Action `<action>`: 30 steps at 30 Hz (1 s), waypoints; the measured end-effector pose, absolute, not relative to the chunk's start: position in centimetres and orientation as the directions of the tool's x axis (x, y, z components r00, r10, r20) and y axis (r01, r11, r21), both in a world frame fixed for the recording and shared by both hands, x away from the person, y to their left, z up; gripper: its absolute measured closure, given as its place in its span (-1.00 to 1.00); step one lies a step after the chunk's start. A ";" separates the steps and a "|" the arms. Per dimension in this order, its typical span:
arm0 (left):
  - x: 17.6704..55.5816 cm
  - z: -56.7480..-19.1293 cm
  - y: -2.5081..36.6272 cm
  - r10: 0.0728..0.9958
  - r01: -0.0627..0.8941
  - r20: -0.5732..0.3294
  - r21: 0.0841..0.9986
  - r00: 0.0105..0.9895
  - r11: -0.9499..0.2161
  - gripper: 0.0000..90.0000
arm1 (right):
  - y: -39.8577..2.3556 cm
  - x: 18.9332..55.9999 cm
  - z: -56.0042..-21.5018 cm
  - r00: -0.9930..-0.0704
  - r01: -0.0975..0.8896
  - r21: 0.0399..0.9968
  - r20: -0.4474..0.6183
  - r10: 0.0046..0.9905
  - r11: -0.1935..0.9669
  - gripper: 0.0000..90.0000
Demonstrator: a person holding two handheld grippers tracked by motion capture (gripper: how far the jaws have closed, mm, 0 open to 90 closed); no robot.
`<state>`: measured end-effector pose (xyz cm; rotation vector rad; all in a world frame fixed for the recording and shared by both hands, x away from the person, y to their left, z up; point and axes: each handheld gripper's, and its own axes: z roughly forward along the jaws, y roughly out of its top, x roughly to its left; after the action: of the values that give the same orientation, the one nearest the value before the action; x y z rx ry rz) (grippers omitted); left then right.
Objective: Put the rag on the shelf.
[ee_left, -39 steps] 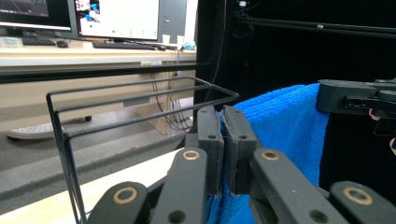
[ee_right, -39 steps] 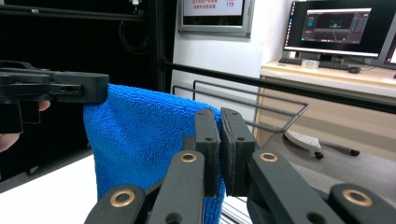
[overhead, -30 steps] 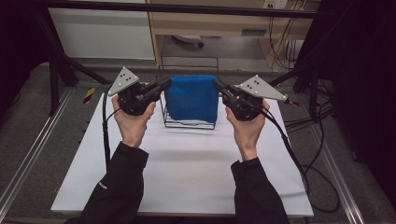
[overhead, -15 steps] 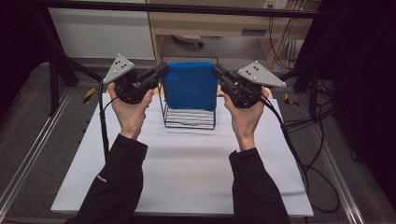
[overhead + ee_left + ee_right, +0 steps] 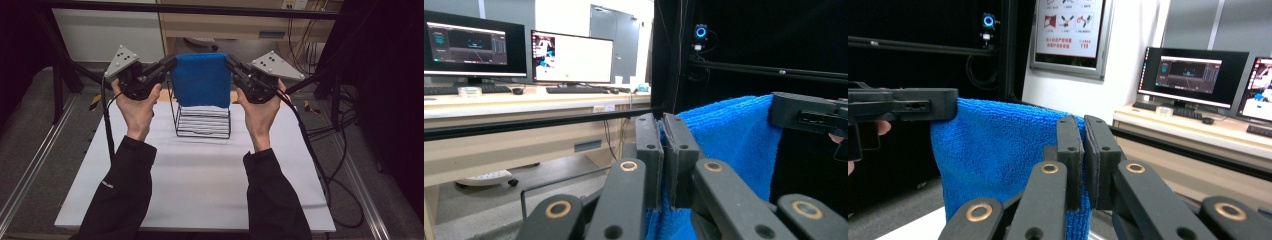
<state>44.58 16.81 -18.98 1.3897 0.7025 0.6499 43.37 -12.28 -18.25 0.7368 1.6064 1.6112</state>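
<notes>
Towel (image 5: 202, 80), blue and hanging flat, is stretched between the two grippers above the wire rack (image 5: 203, 120) at the far side of the white table (image 5: 200, 190); its lower edge hangs in front of the rack's top, touching or not I cannot tell; left gripper (image 5: 170, 64) pinches one top corner, right gripper (image 5: 232, 63) the other, jaws clamped on cloth; judging by this, gripping is done; draping over the rack remains.
</notes>
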 end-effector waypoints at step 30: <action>48.7 -15.1 15.8 0.790 -0.040 -0.020 0.998 0.613 0.056 0.92 | -12.5 47.1 -15.0 -0.539 -0.128 0.991 -0.093 0.837 0.027 0.93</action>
<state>48.66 15.76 -15.14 1.3821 0.6950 0.7136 47.11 -12.49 -15.05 0.7457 1.5495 1.6161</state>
